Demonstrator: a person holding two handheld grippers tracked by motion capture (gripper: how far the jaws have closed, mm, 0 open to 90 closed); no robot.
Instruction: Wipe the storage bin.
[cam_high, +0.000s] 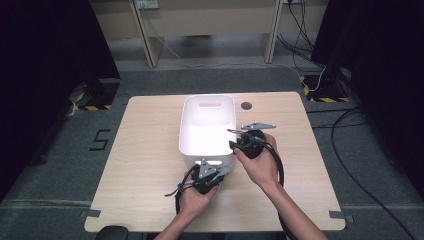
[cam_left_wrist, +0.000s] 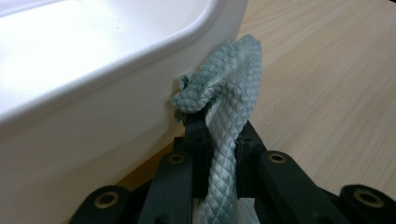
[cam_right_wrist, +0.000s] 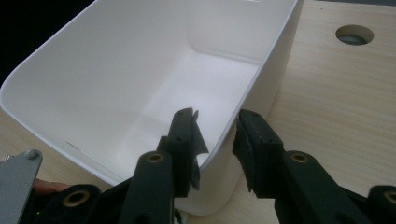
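Note:
A white plastic bin (cam_high: 187, 120) stands in the middle of the wooden table (cam_high: 145, 150), with nothing visible inside it (cam_right_wrist: 116, 84). At its near right corner my left gripper (cam_high: 224, 171) is shut on a grey-green quilted cloth (cam_left_wrist: 233, 79). The cloth bunches up above the jaws (cam_left_wrist: 219, 130), just outside the bin's wall (cam_left_wrist: 93, 70). My right gripper (cam_high: 233, 138) straddles the bin's right rim. One jaw is inside the bin and the other outside (cam_right_wrist: 217, 126), closed onto the rim.
A round cable hole (cam_high: 246, 105) sits in the tabletop behind the bin's right corner (cam_right_wrist: 354, 35). The left gripper's grey plate (cam_right_wrist: 18, 172) lies close below the bin's near corner. Bare wood stretches to the left and right of the bin.

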